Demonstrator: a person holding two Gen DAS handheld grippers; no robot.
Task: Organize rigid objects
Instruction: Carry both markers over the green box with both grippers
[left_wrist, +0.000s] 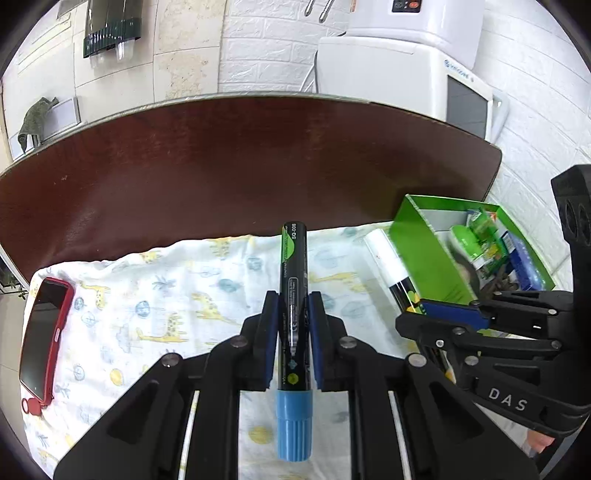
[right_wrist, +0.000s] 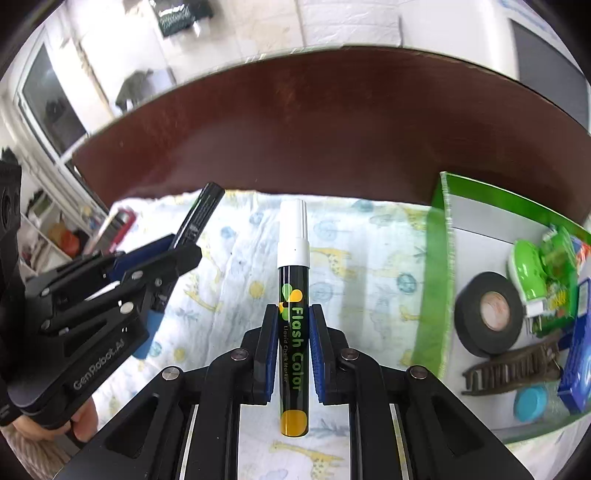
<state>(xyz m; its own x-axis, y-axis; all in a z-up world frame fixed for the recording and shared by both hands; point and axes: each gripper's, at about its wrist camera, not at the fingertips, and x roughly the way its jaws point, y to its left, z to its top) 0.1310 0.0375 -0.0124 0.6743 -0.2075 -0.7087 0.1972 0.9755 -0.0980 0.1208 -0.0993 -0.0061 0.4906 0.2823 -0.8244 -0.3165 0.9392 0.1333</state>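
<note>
My left gripper (left_wrist: 293, 306) is shut on a black chalk marker (left_wrist: 293, 258), whose blue cap (left_wrist: 293, 424) points back toward the camera. It hangs above the giraffe-print cloth (left_wrist: 166, 295). My right gripper (right_wrist: 293, 317) is shut on a second black marker (right_wrist: 293, 332) labelled "Flash Color", its white cap (right_wrist: 293, 229) pointing forward. In the left wrist view the right gripper (left_wrist: 447, 314) sits at the right, beside the green box (left_wrist: 424, 251). In the right wrist view the left gripper (right_wrist: 177, 254) is at the left, its marker (right_wrist: 203, 210) tilted.
The open green box (right_wrist: 439, 258) holds a black tape roll (right_wrist: 487, 314), a green packet (right_wrist: 543, 269), a blue box (right_wrist: 576, 354) and a brown clip (right_wrist: 517, 369). A red-cased phone (left_wrist: 44, 325) lies at the cloth's left edge. Dark brown tabletop (left_wrist: 221, 155) extends behind; a white appliance (left_wrist: 406, 66) stands beyond it.
</note>
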